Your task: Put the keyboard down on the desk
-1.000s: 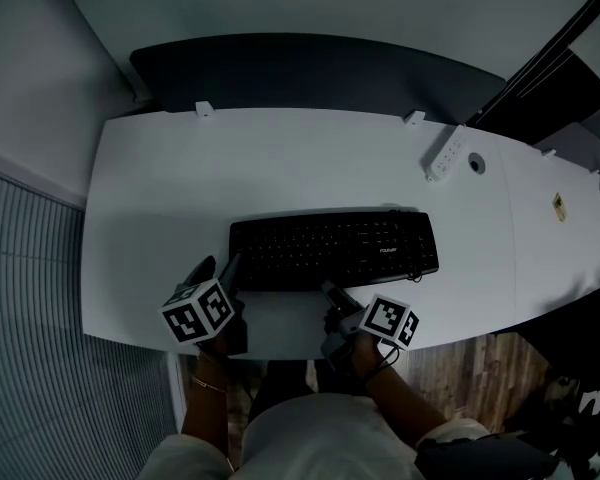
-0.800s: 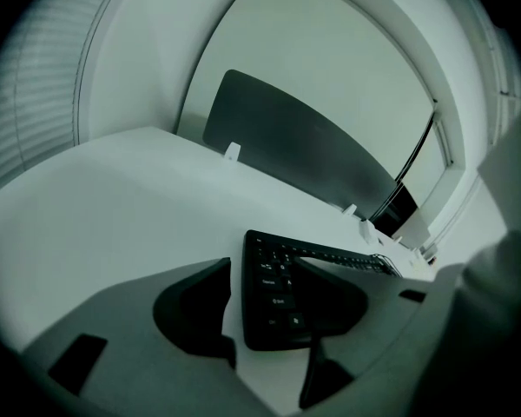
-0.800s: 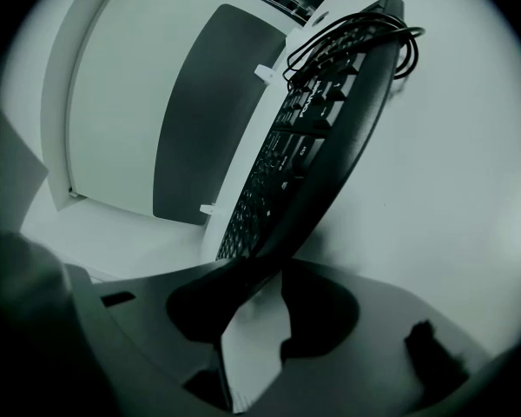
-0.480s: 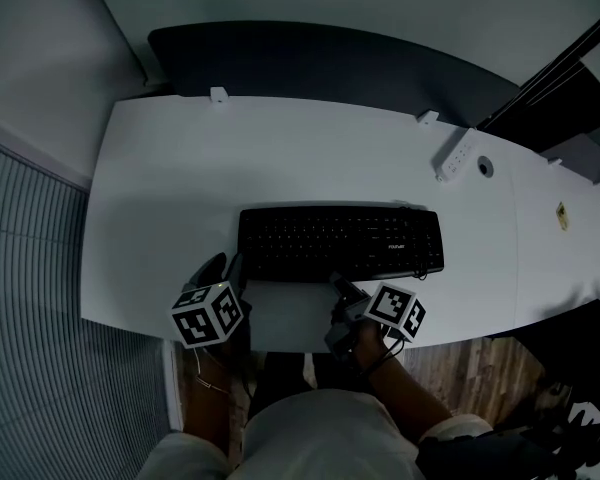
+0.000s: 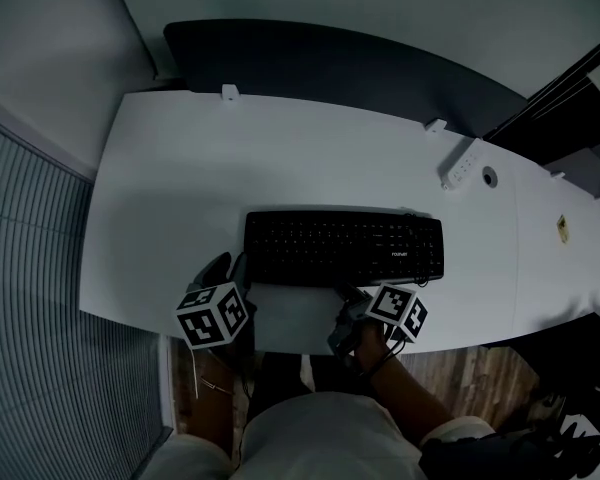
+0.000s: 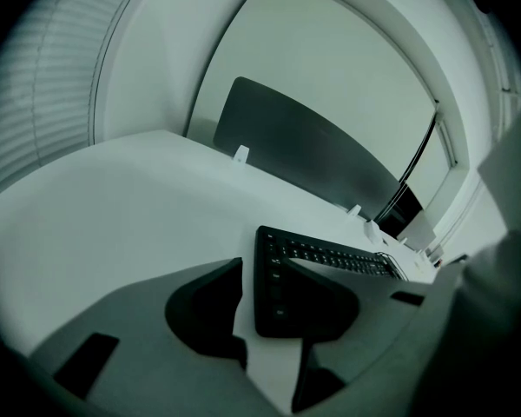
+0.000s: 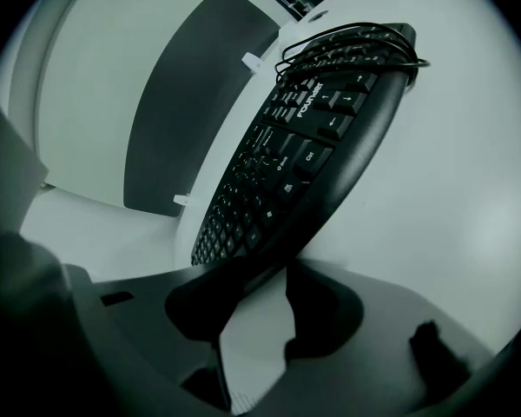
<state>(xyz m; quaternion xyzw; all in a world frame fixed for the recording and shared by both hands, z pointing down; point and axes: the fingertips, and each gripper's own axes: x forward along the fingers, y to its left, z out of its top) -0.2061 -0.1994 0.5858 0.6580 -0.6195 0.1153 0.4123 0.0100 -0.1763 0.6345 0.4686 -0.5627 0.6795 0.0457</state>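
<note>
The keyboard (image 5: 345, 249) lies flat on the white desk (image 5: 180, 198), its long side running from 9 to 3 o'clock in the head view and its front edge close to the desk's 6 o'clock rim. My left gripper (image 5: 230, 266) sits at the keyboard's 8 o'clock corner. Its jaws have just been closing but stand apart: in the left gripper view (image 6: 250, 294) a strip of bare desk shows between the left-hand pad and the keyboard's end, so nothing is clamped. My right gripper (image 5: 348, 296) is at the keyboard's 6 o'clock edge. Its jaws have just been opening and are parted, with only white desk showing in the gap in the right gripper view (image 7: 265, 311), while the keyboard's front edge crosses just beyond the tips. A coiled cable (image 7: 356, 46) rests on the keyboard's far right end. A white power strip (image 5: 460, 164) lies at 2 o'clock from the keyboard, well apart from it, and a dark panel (image 5: 330, 68) stands along the desk's 12 o'clock side.
</note>
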